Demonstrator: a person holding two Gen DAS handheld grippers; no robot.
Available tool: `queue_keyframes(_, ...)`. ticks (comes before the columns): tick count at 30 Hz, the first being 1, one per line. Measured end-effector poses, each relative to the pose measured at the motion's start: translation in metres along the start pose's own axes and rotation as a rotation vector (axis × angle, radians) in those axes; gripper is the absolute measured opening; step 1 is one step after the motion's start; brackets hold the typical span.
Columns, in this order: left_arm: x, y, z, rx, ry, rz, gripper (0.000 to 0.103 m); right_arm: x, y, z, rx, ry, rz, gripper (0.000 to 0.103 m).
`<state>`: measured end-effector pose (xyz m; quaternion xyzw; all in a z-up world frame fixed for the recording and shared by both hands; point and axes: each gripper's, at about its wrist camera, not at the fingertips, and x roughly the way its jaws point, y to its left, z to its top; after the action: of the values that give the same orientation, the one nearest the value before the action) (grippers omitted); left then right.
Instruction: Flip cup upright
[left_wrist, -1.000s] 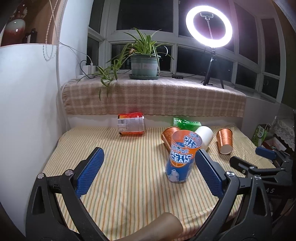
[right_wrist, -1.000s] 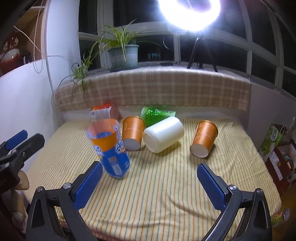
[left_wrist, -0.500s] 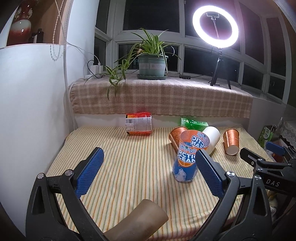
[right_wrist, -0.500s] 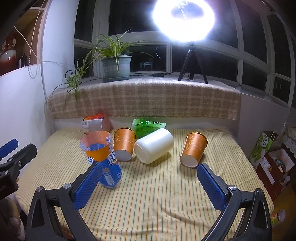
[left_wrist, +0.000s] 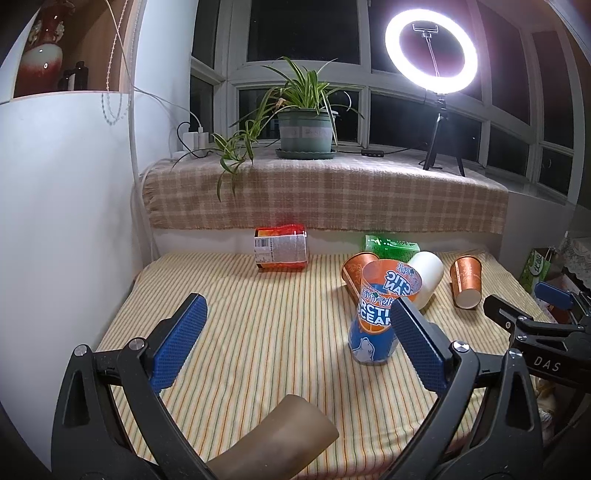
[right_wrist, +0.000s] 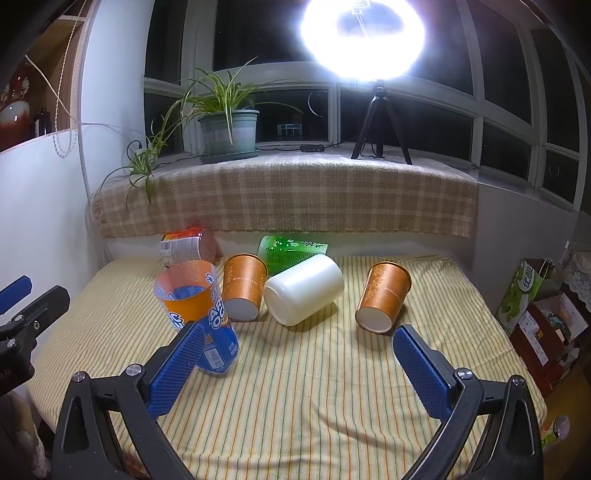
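Room: bare striped cloth (right_wrist: 314, 387) between wide-open, empty right gripper (right_wrist: 295, 365) pads | left gripper (left_wrist: 295, 347) wide open, empty | cup (left_wrist: 380, 314) stands mouth-up beside its right pad.

The cup (left_wrist: 382, 314) (right_wrist: 199, 314) is a thin plastic one, printed orange above and blue below, with white "ARCTIC OCEAN" lettering and a small white bear near the base. It stands upright on its narrow base on the striped cloth (left_wrist: 266, 332) (right_wrist: 314, 387), mouth open upward, rim slightly bent out of round. It stands just in front of the nearest lying orange paper cup (left_wrist: 356, 267) (right_wrist: 242, 286).
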<state>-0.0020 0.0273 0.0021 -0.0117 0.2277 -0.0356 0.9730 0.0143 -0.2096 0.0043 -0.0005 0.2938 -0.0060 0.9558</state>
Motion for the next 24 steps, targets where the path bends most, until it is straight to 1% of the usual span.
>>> queue_keyframes(24,-0.001,0.0022,0.0052,0.005,-0.01,0.001,0.102,0.005,-0.0008,-0.003,0.002,0.015,0.005,0.103)
